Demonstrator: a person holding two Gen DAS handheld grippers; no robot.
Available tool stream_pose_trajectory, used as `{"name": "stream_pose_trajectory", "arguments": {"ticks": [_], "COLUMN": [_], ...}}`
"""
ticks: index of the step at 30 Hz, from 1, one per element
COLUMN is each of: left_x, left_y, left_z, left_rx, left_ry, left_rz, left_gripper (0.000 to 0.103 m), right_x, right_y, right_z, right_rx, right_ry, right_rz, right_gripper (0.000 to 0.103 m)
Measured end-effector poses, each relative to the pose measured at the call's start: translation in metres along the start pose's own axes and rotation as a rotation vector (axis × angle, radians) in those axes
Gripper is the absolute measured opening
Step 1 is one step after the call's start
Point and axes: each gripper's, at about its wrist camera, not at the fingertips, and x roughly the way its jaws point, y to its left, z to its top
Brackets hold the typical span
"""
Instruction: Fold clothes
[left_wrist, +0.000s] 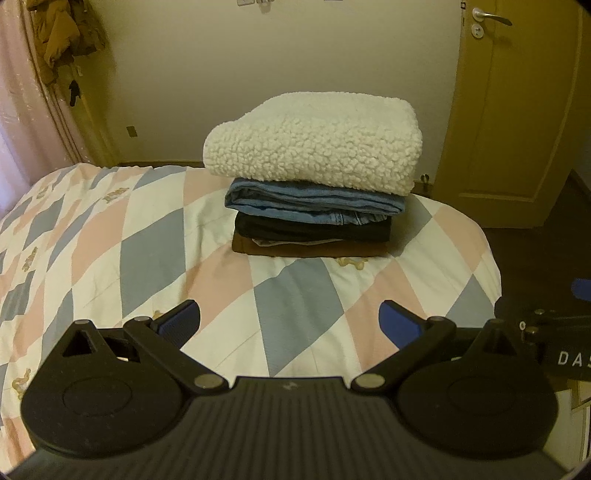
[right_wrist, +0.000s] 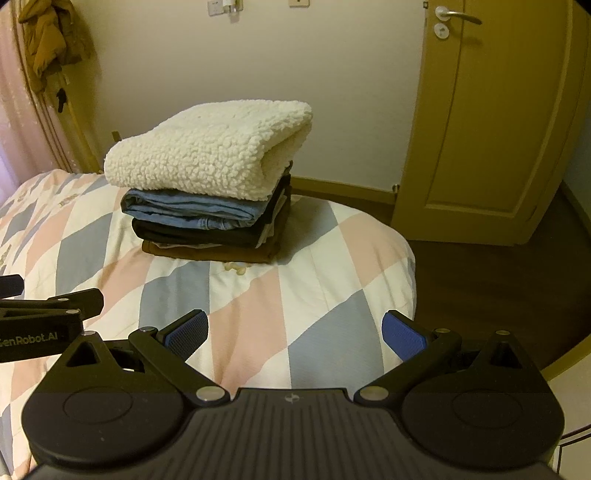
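Folded stack (left_wrist: 314, 192) sits on bed (left_wrist: 110, 240), well ahead of both your grippers. Left gripper (left_wrist: 290, 325) faces it square; right gripper (right_wrist: 295, 332) sees it ahead-left. Both sets of fingers spread, empty.

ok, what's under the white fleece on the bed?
Under the white fleece: folded blue denim, then a black garment, then a brown one on the bedspread. A pale layer peeks between black and brown; covered interiors can't be seen.
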Motion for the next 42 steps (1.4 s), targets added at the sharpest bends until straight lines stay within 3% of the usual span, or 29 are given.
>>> {"name": "stream_pose_trajectory", "arguments": {"ticks": [42], "left_x": [0.039], "left_y": [0.005], "left_z": [0.021], "left_rx": [-0.003], "left_ry": [0.007], "left_rz": [0.015], "left_gripper": [0.102], "right_x": [0.037], "right_y": [-0.001], "right_z": [0.026], "right_rx": [0.015], "right_ry": [0.017], "right_rz": [0.021], "right_gripper": [0.103]}}
